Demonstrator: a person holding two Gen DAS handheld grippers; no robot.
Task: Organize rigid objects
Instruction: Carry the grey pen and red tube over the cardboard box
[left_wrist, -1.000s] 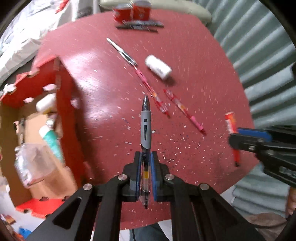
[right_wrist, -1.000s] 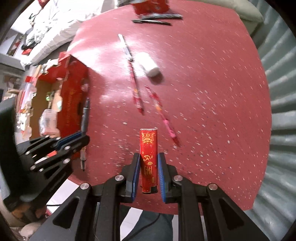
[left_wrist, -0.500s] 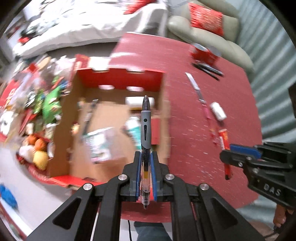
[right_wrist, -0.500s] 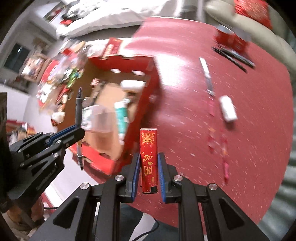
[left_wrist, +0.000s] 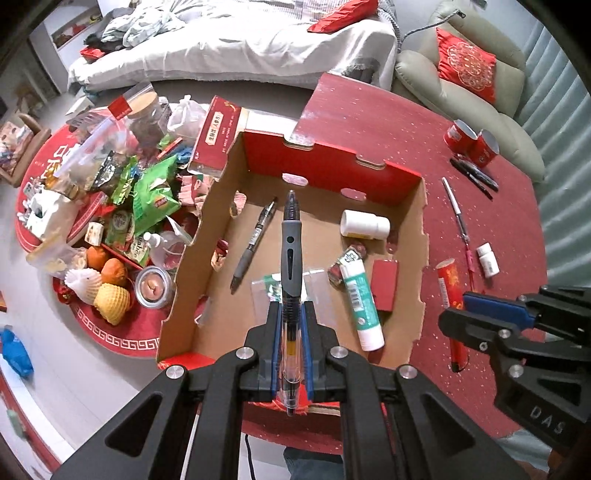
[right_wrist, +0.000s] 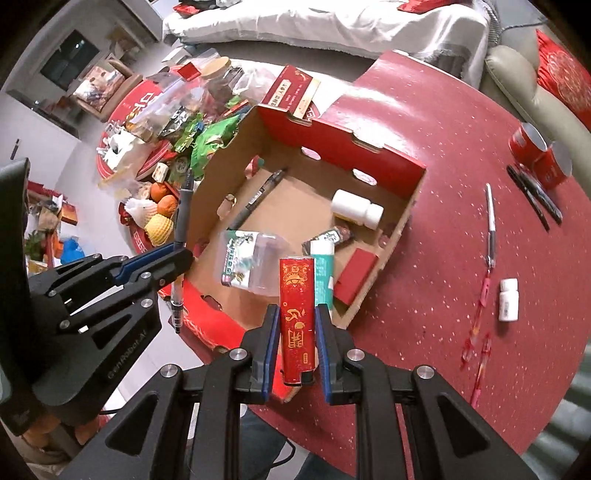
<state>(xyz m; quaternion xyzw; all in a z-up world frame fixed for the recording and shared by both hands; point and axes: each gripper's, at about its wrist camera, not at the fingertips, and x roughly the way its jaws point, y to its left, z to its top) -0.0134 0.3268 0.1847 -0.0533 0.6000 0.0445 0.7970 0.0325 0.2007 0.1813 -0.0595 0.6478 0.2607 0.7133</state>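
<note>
two grippers hang over the open cardboard box (left_wrist: 419, 258), which sits at the left edge of the red table (left_wrist: 498, 229); bare cardboard shows between the loose pen (left_wrist: 255, 240) and white bottle (left_wrist: 364, 224) inside. left gripper (left_wrist: 291, 354) is clamped on a grey-grip pen (left_wrist: 291, 258); right gripper (right_wrist: 295, 347) pinches a red tube (right_wrist: 297, 317). a second ago both were above open tabletop (box off to the left). floor clutter lies left of the box; a sofa (left_wrist: 461, 92) stands behind.
</note>
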